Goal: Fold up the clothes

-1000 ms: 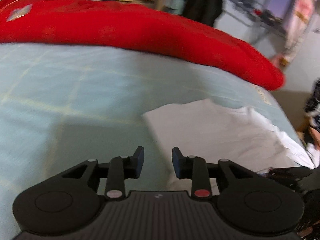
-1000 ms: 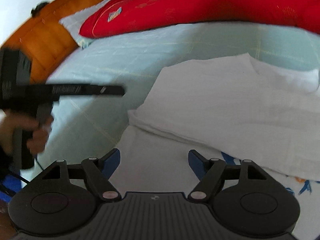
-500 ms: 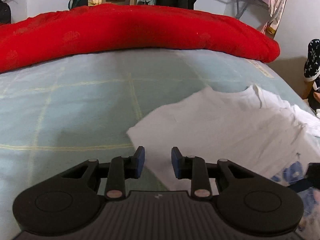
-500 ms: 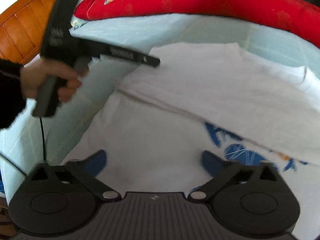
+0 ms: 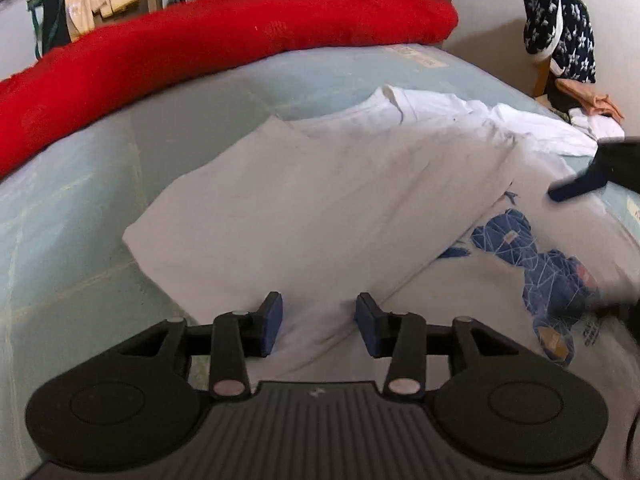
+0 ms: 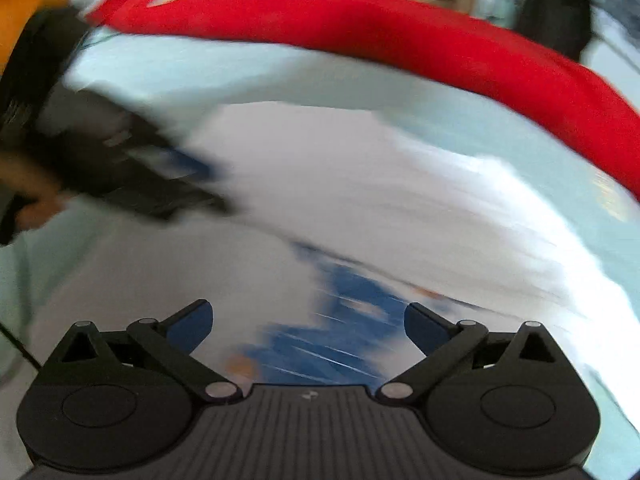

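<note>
white T-shirt (image 5: 320, 200) – 1 | red quilt (image 5: 224, 40) – 1 | bed (image 5: 72, 216) – 1 | grippers – 2: left gripper (image 5: 318, 326), right gripper (image 6: 308, 324)

Bedroom surroundings
A red quilt (image 5: 224, 36) is laid along the pale blue bed (image 5: 72, 208); hung garments (image 5: 100, 8) are seen behind.

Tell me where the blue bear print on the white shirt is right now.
In the left wrist view the blue bear print sits lower right on the white shirt, beside the folded-over flap's edge, right of the left gripper.
</note>
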`<state>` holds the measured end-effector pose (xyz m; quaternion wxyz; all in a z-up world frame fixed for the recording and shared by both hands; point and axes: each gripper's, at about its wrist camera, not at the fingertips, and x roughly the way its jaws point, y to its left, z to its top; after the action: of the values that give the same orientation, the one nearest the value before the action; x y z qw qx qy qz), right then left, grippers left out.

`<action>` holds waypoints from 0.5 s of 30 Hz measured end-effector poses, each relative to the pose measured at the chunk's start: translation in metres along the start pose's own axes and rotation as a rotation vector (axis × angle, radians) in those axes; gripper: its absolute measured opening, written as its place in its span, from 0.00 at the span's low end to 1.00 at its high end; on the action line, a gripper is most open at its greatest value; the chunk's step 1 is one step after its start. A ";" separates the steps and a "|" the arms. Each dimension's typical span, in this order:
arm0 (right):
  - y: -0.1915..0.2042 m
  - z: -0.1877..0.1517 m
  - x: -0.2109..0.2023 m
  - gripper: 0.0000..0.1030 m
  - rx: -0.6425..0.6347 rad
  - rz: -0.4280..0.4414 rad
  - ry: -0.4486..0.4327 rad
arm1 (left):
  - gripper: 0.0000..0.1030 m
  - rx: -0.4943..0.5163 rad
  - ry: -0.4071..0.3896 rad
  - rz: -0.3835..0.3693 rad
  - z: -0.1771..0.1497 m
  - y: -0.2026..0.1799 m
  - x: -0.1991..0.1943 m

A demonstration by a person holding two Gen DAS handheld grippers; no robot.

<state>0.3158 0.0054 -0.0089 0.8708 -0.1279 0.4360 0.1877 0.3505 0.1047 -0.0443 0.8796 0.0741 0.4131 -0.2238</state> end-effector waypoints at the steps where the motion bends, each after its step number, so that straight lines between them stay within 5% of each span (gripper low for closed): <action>1: -0.013 -0.004 -0.001 1.00 0.028 -0.024 0.005 | 0.39 -0.015 0.000 0.007 0.001 0.000 -0.005; 6: -0.060 -0.025 0.009 1.00 0.118 -0.063 0.033 | 0.44 0.002 -0.059 -0.062 0.005 -0.017 -0.027; 10: -0.067 -0.041 0.014 1.00 0.141 -0.026 0.015 | 0.44 -0.008 0.010 -0.069 -0.007 -0.042 -0.017; 15: -0.074 -0.066 -0.002 1.00 0.160 0.006 -0.003 | 0.47 -0.042 0.076 0.033 -0.036 -0.066 -0.030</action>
<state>0.3000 -0.0864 -0.0414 0.8783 -0.0561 0.4488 0.1551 0.2788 0.0671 -0.0411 0.8683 0.0706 0.4494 -0.1976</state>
